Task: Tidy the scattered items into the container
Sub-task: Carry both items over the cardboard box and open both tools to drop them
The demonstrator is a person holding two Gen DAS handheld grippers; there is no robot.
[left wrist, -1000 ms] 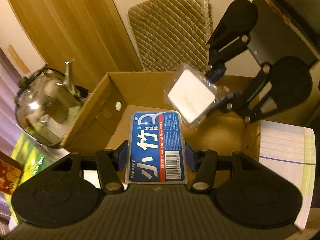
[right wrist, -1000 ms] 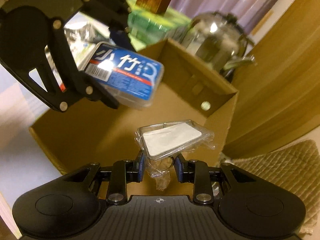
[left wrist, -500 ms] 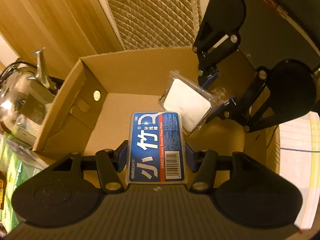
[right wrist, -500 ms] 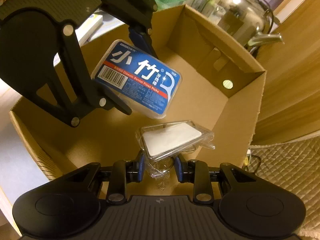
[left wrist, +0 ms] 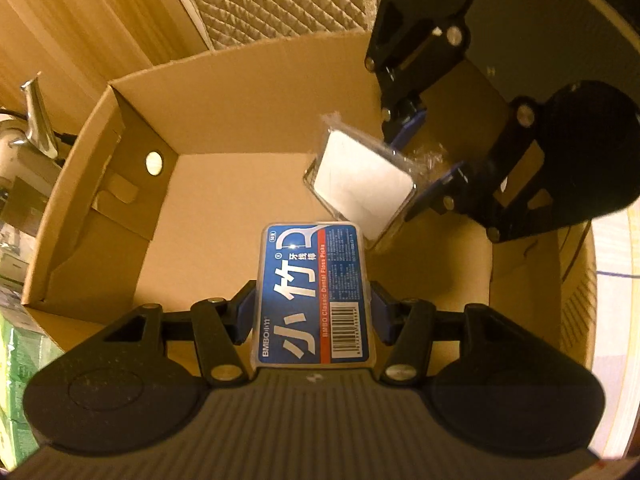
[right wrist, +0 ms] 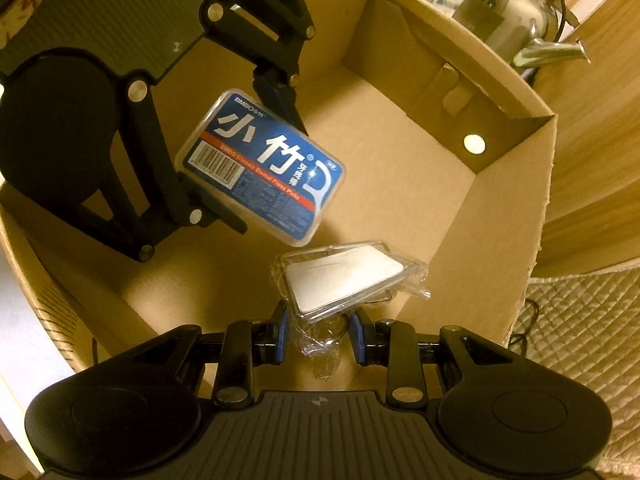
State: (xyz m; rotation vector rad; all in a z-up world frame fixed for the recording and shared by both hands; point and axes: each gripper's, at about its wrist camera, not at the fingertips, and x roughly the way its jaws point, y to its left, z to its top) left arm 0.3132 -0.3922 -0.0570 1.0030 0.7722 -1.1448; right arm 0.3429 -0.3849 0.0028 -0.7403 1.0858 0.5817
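A blue floss-pick box (left wrist: 316,292) with white characters sits between the fingers of my left gripper (left wrist: 313,309), which is shut on it. Seen from the right wrist view, the same floss-pick box (right wrist: 262,172) and left gripper (right wrist: 256,152) hang low inside the open cardboard box (right wrist: 400,120). My right gripper (right wrist: 320,332) is shut on the crinkled clear wrap of a flat white packet (right wrist: 344,280). In the left wrist view this packet (left wrist: 360,176) tilts out of the right gripper (left wrist: 430,156) over the cardboard box (left wrist: 240,100) floor, just beyond the floss-pick box.
A steel kettle (left wrist: 24,148) (right wrist: 500,12) stands just outside the box's perforated wall. Beyond the far wall lies a quilted mat (left wrist: 280,0) (right wrist: 580,340). Green packages (left wrist: 16,360) sit at the left and a stack of paper (left wrist: 616,280) at the right.
Both grippers have come down from above the rim to inside the cardboard box, each still holding its item. The two items now hang closer together.
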